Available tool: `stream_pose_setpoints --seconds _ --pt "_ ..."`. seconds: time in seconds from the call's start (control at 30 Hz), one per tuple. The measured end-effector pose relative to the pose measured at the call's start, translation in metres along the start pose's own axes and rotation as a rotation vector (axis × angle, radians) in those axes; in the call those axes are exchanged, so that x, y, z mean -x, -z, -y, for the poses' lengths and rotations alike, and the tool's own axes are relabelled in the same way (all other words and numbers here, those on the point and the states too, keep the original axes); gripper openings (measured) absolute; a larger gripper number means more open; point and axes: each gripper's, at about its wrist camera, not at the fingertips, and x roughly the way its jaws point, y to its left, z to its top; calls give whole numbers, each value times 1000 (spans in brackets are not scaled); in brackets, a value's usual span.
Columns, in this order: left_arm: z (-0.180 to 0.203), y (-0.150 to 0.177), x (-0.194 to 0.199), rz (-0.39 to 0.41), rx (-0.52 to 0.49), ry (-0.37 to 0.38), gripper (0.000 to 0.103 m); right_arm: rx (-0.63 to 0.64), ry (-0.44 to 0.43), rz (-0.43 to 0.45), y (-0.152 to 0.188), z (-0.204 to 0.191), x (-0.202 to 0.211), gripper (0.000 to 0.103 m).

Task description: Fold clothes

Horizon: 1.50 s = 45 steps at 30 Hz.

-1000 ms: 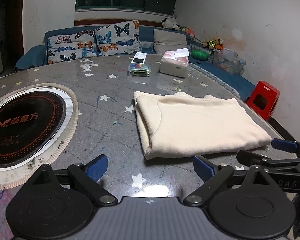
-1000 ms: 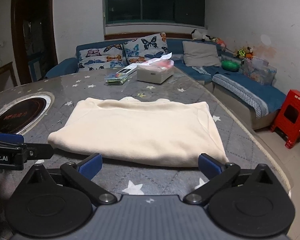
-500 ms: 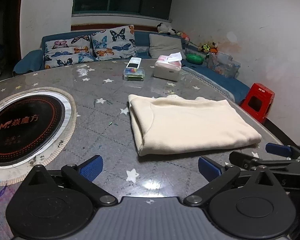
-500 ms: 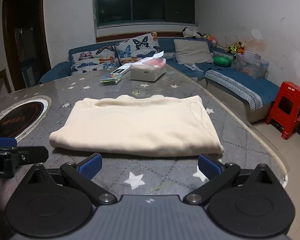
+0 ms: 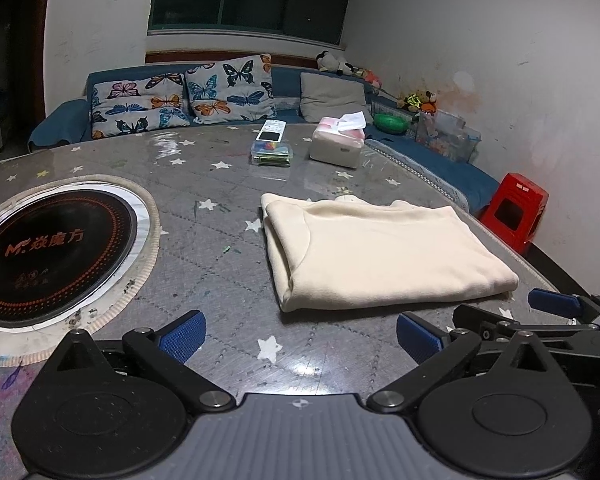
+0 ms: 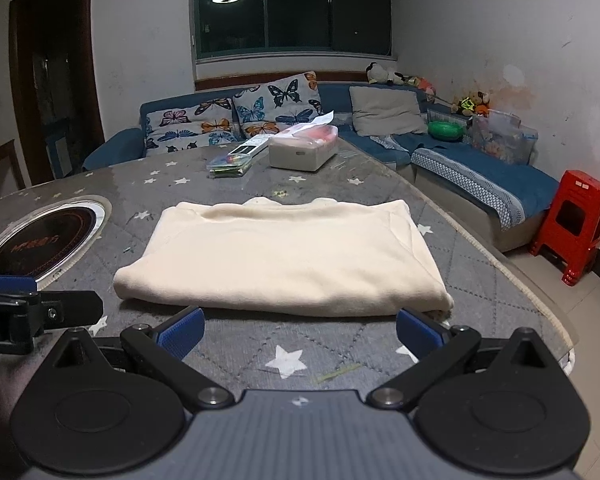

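Two grippers: left gripper [image 5: 300, 334] and right gripper [image 6: 298, 330] hover low over the near edge of the counter, blue-padded fingers [image 6: 180, 330] spread wide on both, holding nothing.
Counter: grey quilted, star-printed round counter [image 5: 228, 280] under a glossy clear cover.
Garment: cream, soft fleece-like top [image 6: 284, 260] lies flat just beyond the right gripper, folded into a tidy rectangle, sleeves tucked in, collar at the far side.
Handling: looks light, limp and thick; layers would likely slide apart if lifted by one ply.
Hold: pinch through all layers at the near corners [image 6: 128, 284], or at the doubled left edge [image 5: 280, 264].
Stage: fits a finished fold, or one more halving still due.
Farther: black round inset hotplate [image 5: 52, 248], clear plastic box with a remote [image 5: 271, 148], white tissue box [image 5: 336, 146].
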Motion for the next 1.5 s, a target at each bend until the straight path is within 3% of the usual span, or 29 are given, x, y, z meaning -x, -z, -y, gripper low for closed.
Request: stream_pose_setpoints --seconds 1.5 --pt "14 -5 -15 -29 -53 -5 103 -21 -1 -16 -2 7 -9 103"
